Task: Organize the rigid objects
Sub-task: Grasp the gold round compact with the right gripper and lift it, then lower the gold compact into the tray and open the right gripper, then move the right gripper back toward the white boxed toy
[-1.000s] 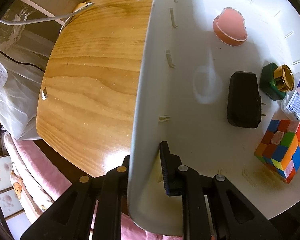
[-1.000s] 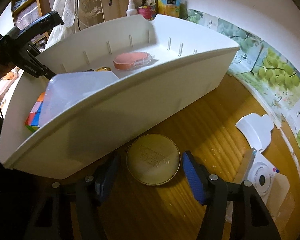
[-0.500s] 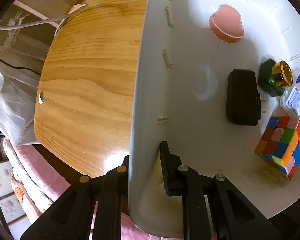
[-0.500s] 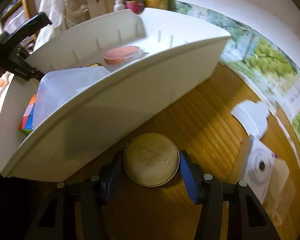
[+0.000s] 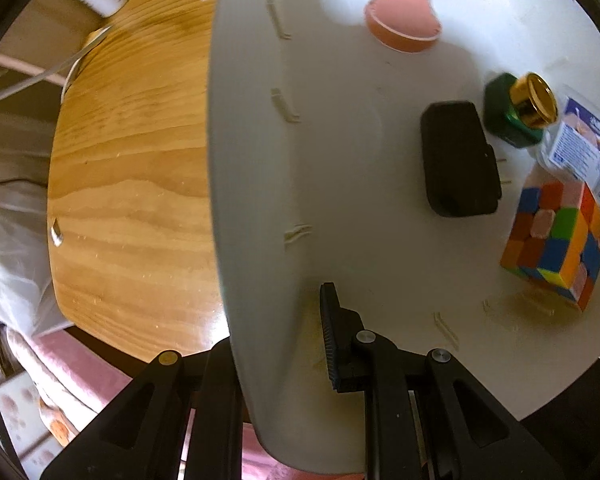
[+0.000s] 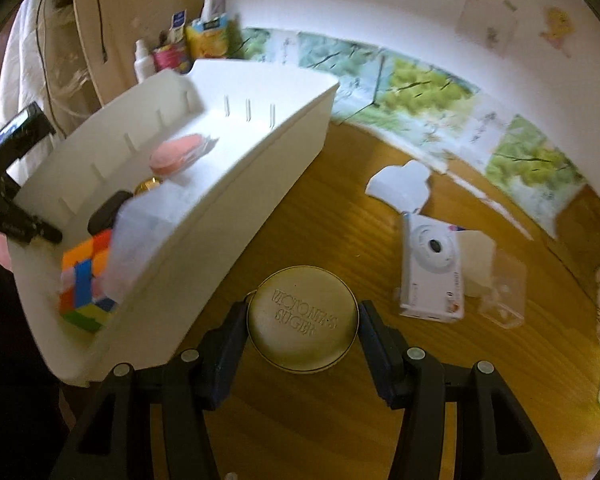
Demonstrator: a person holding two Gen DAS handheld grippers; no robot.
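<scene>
My left gripper is shut on the near wall of the white bin, one finger inside and one outside. The bin holds a pink case, a black charger, a green bottle with a gold cap, a clear plastic box and a colour cube. My right gripper is shut on a round gold tin, held just above the wooden table beside the bin.
A white instant camera, a white cut-out card and a clear case lie on the table right of the tin. Bottles and packets stand at the far wall. The table edge is near left, above pink bedding.
My right gripper has closed on the gold tin and lifted it, and its view has swung right. The left gripper keeps its hold on the bin wall, with the bin shifted slightly.
</scene>
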